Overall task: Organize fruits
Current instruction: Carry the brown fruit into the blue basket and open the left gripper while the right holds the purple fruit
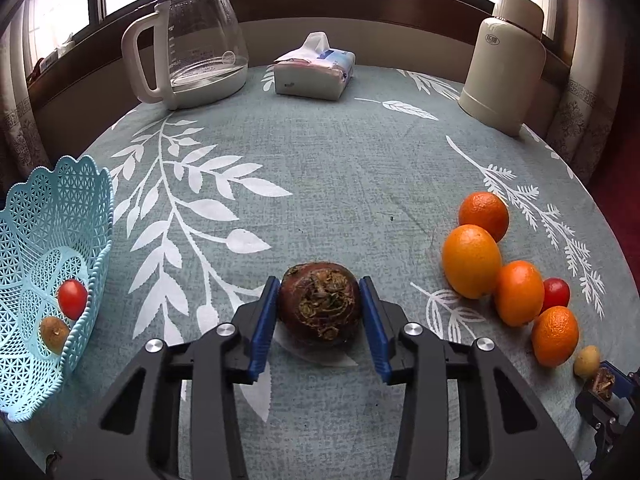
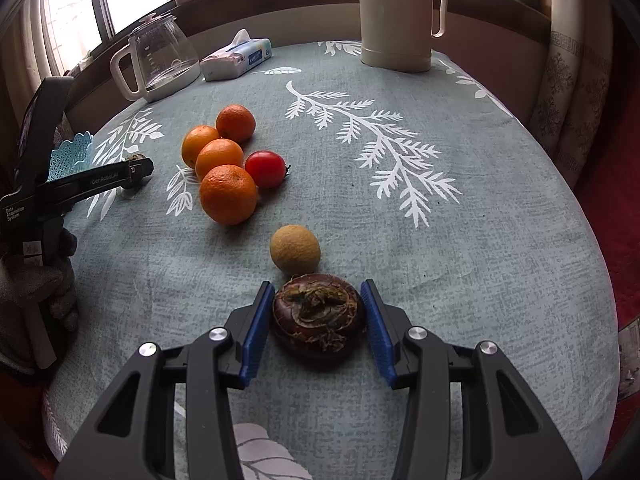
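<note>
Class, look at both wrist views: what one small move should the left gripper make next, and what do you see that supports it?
Probably lift the left gripper, then carry its dark brown bulb left toward the blue basket. Its jaws touch the bulb's sides, and the basket already holds a cherry tomato and a small brown fruit.

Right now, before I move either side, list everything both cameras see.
orange: 4, orange, clustered mid-table
tomato: 2, red, one beside the oranges, one in the basket
tan fruit: 2, one on the cloth, one in the basket
chestnut: 2, dark brown, one between each gripper's fingers
basket: 1, light blue, left edge
kettle: 1, clear and white, far left
tissues: 1, white, far middle
flask: 1, cream, far right
cloth: 1, grey-green, white leaves
left hand-held gripper: black, blue pads
right hand-held gripper: same
gloved hand: 1, grey, on the left gripper
</note>
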Action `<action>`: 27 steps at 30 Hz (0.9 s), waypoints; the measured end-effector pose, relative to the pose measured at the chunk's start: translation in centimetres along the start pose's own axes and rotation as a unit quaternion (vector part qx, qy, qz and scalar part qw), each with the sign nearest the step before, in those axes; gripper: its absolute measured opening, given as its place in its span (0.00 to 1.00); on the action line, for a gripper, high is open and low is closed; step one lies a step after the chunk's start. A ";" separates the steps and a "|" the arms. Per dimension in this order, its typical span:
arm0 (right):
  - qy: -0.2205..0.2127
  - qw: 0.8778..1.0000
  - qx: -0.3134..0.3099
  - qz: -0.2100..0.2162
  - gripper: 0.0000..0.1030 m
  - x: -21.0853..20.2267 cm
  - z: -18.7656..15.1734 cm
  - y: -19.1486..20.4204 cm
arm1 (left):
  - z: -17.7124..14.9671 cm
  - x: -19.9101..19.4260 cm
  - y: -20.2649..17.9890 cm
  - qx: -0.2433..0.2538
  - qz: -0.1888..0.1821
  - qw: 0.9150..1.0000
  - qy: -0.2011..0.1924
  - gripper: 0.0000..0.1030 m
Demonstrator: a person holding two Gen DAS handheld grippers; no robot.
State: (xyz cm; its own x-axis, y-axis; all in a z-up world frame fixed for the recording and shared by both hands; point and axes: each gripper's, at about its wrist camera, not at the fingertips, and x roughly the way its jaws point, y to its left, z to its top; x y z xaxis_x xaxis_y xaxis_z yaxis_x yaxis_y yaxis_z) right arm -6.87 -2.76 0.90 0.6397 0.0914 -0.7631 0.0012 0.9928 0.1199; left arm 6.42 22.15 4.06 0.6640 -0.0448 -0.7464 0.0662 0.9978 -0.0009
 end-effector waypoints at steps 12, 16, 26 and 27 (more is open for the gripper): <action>-0.005 1.000 0.006 0.009 0.44 -0.2 0.0 -0.3 | -1.5 -2.5 0.6 -0.019 -0.010 1.000 -0.013 0.41; -0.007 1.000 0.007 0.009 0.44 -0.3 -0.1 -0.3 | -2.0 -3.5 1.0 -0.025 -0.014 0.999 -0.019 0.41; -0.013 1.000 0.013 0.006 0.44 -0.6 -0.2 -0.3 | -2.1 -6.9 2.6 -0.034 -0.001 0.998 -0.052 0.41; -0.014 1.000 0.014 0.006 0.44 -0.6 -0.2 -0.3 | -2.1 -7.4 2.8 -0.035 0.002 0.998 -0.058 0.41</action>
State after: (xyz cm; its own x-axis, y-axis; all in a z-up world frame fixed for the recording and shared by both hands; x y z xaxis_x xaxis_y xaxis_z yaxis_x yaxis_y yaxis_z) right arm -7.42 -3.13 1.24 0.6609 0.1006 -0.7437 0.0151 0.9890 0.1473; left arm 0.12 25.42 8.21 0.7459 -0.0420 -0.6648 0.0136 0.9988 -0.0479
